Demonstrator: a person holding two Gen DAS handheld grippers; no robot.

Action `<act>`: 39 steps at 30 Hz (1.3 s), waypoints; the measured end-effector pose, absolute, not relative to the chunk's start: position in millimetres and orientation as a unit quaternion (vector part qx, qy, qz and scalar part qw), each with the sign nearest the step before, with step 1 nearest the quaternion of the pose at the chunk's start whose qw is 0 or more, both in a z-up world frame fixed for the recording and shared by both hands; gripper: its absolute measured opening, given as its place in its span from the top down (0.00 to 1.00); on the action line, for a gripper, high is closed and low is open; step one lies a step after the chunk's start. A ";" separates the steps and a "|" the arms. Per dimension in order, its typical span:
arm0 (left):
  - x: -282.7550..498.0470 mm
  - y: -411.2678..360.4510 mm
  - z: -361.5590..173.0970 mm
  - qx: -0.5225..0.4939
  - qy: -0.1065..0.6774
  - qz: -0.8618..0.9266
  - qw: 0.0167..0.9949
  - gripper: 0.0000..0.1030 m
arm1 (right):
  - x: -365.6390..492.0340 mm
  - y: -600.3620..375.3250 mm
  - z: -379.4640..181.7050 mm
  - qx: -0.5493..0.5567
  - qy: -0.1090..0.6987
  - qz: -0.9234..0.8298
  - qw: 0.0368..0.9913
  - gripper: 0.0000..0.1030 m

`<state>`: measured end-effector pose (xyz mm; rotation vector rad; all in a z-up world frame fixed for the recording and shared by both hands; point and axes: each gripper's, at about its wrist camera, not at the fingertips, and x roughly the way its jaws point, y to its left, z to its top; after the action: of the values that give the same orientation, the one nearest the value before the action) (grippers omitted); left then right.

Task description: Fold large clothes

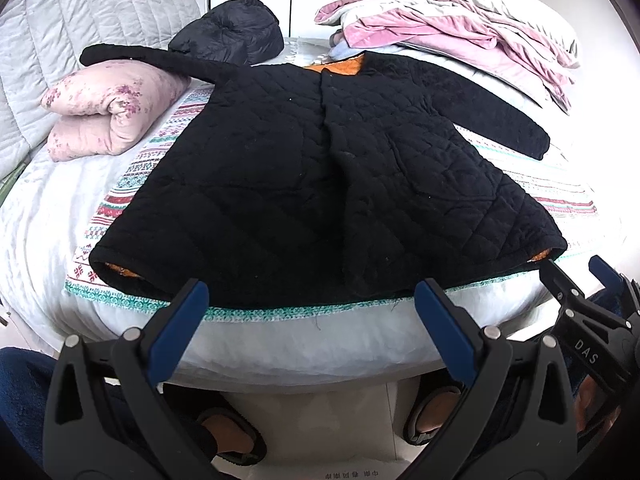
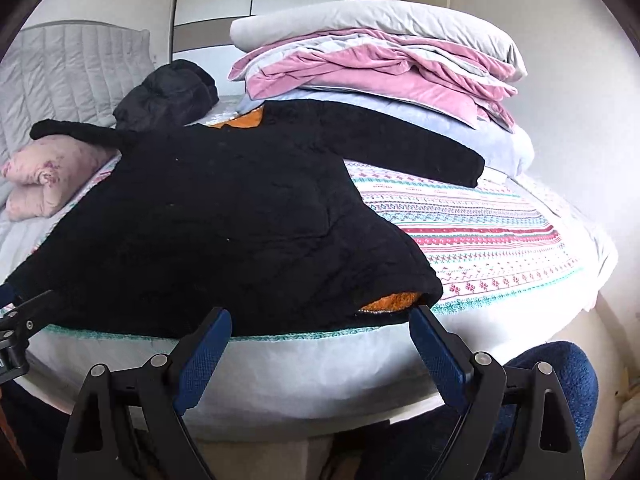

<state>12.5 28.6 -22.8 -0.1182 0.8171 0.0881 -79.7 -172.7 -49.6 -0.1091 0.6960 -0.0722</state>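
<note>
A black quilted jacket (image 1: 320, 176) with orange lining lies spread flat, front up, on the bed, both sleeves stretched out; it also shows in the right wrist view (image 2: 216, 224). My left gripper (image 1: 312, 292) is open and empty, just in front of the jacket's hem near its middle. My right gripper (image 2: 320, 320) is open and empty, just in front of the hem's right corner, where orange lining (image 2: 394, 300) shows. The right gripper also shows in the left wrist view (image 1: 576, 268).
The bed carries a patterned striped sheet (image 2: 480, 232). A folded pink floral quilt (image 1: 108, 108) lies under the left sleeve. A black puffy garment (image 1: 232, 32) sits behind the collar. A pile of pink and grey bedding (image 2: 380, 64) stands at the back right. The person's sandalled feet (image 1: 232, 436) show below the bed edge.
</note>
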 end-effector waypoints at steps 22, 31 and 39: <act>11.9 80.0 -13.0 -0.073 0.399 0.067 0.911 0.01 | -67.2 -245.2 -53.2 0.025 0.335 -0.046 0.941 0.11; 26.2 185.5 -40.1 -0.129 0.412 0.146 0.890 0.04 | -26.7 -310.8 -95.4 0.100 0.382 -0.030 0.918 0.14; 66.5 202.8 -89.7 -0.172 0.459 0.122 0.863 0.27 | 22.1 -318.3 -125.2 0.200 0.424 0.027 0.883 0.44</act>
<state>66.5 202.8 -89.7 -0.3597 0.9630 0.2561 22.1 -318.3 -125.2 0.4172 0.8825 0.0565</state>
